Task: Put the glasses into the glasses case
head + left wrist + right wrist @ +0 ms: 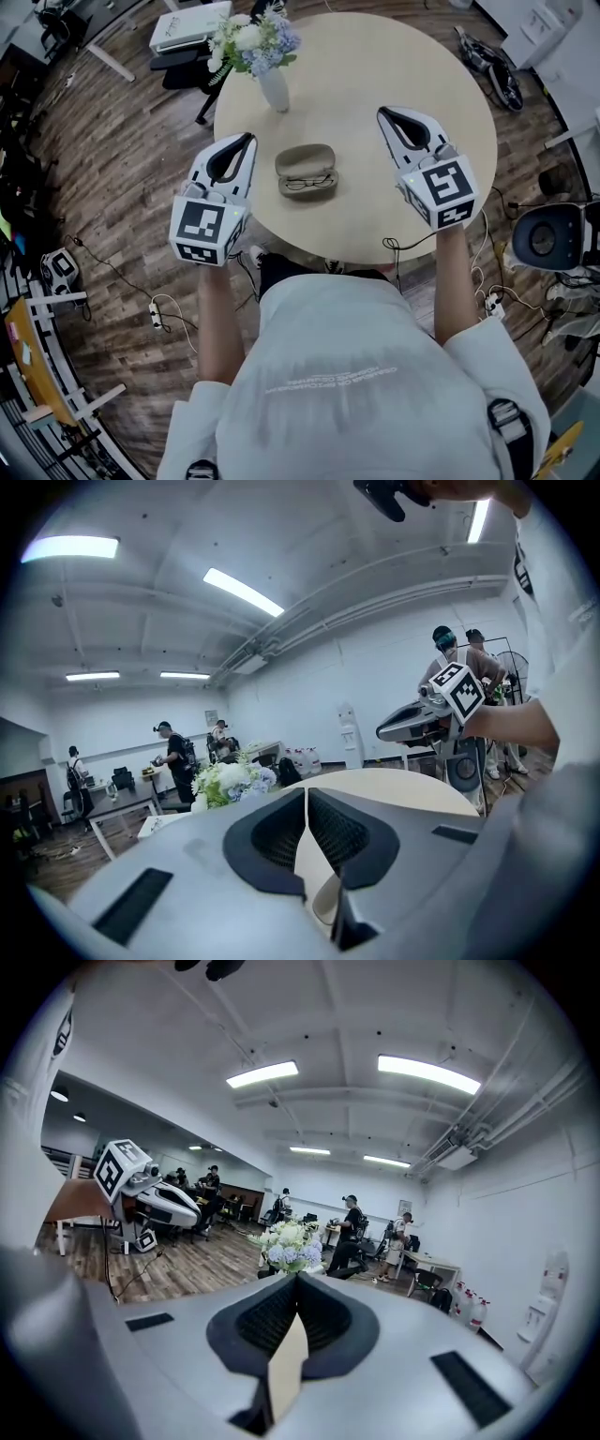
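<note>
An open beige glasses case (pixel 306 157) lies near the middle of the round table (pixel 375 66). Thin dark-framed glasses (pixel 309 183) rest in its near half. My left gripper (pixel 249 138) is held above the table's left edge, left of the case, jaws shut and empty. My right gripper (pixel 382 112) is held to the right of the case, also shut and empty. The left gripper view shows closed jaws (pixel 305 794) pointing over the table, with the right gripper (pixel 417 724) across from it. The right gripper view shows its closed jaws (pixel 295 1279) and the left gripper (pixel 155 1194). The case is hidden in both gripper views.
A white vase of flowers (pixel 272 84) stands at the table's far left, behind the case. Cables and a power strip (pixel 156 315) lie on the wooden floor. Several people (pixel 352 1232) stand at desks far off in the room.
</note>
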Tool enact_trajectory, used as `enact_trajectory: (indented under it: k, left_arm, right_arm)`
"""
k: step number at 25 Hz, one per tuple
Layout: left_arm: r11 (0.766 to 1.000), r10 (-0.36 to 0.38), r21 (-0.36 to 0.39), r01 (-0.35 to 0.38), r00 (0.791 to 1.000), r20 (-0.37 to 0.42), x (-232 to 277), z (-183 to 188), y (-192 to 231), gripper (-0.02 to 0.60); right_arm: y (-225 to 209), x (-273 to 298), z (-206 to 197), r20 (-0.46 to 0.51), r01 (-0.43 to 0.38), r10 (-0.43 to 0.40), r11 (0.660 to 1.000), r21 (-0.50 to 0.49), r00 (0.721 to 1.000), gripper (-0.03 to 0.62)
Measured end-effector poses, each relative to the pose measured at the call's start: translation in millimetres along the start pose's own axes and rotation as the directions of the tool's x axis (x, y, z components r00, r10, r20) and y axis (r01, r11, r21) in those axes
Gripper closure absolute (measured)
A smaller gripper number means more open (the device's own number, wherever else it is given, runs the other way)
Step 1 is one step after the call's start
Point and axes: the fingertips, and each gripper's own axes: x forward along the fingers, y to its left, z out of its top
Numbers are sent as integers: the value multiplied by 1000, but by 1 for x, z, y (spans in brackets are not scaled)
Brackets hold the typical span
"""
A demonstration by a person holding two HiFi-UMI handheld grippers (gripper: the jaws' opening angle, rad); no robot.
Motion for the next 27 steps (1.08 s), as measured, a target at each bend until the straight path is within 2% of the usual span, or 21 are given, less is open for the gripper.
enact_trajectory:
  k: [15,27]
  left_arm:
    - [1000,-16,-21,15,999,-40,4,-12,-6,561]
    - [998,-43,-52,40,996,-74,8,-26,-15,561]
  right_arm:
    - [8,9,-10,-30,-25,24,999,-40,999,594]
    - [10,11,-25,-51,-48,46,999,-26,998,594]
